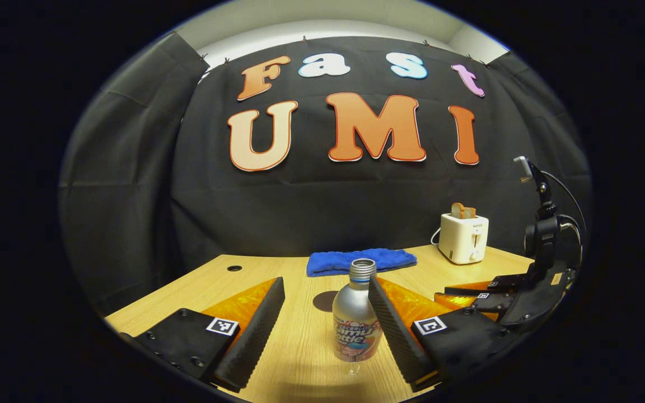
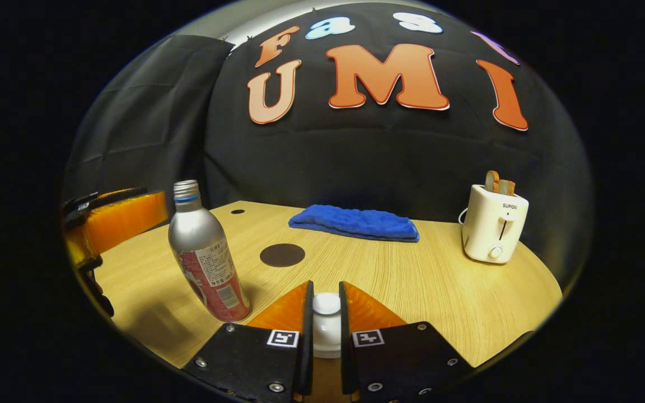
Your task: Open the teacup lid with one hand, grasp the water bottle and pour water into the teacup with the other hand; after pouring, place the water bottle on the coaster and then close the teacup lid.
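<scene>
Toaster (image 2: 494, 224) front: brand "SUPOR". Water bottle (image 1: 356, 322) label print too blurred.

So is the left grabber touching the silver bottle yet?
Cannot tell. In the left gripper view the bottle stands between the open left gripper; one finger overlaps its edge, with no plain gap or contact.

The bottle (image 2: 204, 252) is silver with a red printed label, the towel (image 2: 354, 222) blue, the coaster (image 2: 282, 254) dark brown, the toaster (image 2: 493, 230) white, the lid (image 2: 326, 304) white, the surface (image 2: 457, 296) light woodgrain.

Left tongs (image 1: 322, 313) spread wide; right tongs (image 2: 326, 313) nearly closed.
</scene>
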Demonstrator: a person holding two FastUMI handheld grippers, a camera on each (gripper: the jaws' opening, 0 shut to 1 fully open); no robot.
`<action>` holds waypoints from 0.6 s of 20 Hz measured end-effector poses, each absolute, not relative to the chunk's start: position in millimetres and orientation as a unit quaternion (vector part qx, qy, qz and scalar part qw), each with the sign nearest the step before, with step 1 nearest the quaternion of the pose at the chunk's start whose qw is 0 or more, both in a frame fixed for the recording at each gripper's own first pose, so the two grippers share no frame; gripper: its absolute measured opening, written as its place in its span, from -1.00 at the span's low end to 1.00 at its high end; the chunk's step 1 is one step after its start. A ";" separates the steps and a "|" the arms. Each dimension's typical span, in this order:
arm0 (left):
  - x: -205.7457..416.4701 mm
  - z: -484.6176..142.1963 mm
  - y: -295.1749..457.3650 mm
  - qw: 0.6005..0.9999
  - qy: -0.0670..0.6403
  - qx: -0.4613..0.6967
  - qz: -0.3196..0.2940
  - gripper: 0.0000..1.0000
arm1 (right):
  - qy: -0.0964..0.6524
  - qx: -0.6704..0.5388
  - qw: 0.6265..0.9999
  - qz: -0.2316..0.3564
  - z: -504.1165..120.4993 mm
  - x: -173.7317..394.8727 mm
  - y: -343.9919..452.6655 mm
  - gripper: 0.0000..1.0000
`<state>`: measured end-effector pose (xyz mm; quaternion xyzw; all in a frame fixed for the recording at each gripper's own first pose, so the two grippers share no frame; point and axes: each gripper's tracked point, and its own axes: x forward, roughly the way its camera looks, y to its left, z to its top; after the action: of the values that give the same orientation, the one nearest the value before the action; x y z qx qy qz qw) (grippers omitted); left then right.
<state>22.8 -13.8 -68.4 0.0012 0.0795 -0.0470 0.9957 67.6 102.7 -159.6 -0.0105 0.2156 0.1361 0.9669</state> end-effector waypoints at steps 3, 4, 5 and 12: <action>26.6 -68.7 -23.2 0.995 0.083 0.002 -0.058 0.96 | 0.203 -0.011 0.971 0.128 -147.4 67.5 92.1 -0.60; 26.7 -70.2 -25.6 0.995 0.083 0.002 -0.060 0.96 | 0.199 -0.011 0.972 0.125 -145.1 66.4 87.8 -0.59; 28.2 -69.6 -28.9 0.994 0.084 0.002 -0.063 0.96 | 0.197 -0.010 0.973 0.122 -141.9 65.7 83.3 -0.59; 36.1 -98.9 -44.1 0.990 0.120 -0.010 -0.073 0.96 | 0.196 -0.009 0.976 0.092 -136.7 59.0 51.4 -0.60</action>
<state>36.1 -44.1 -98.9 -0.0099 0.1200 -0.0727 0.9901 59.0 51.4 -136.7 -0.0087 0.1958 0.0917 0.9763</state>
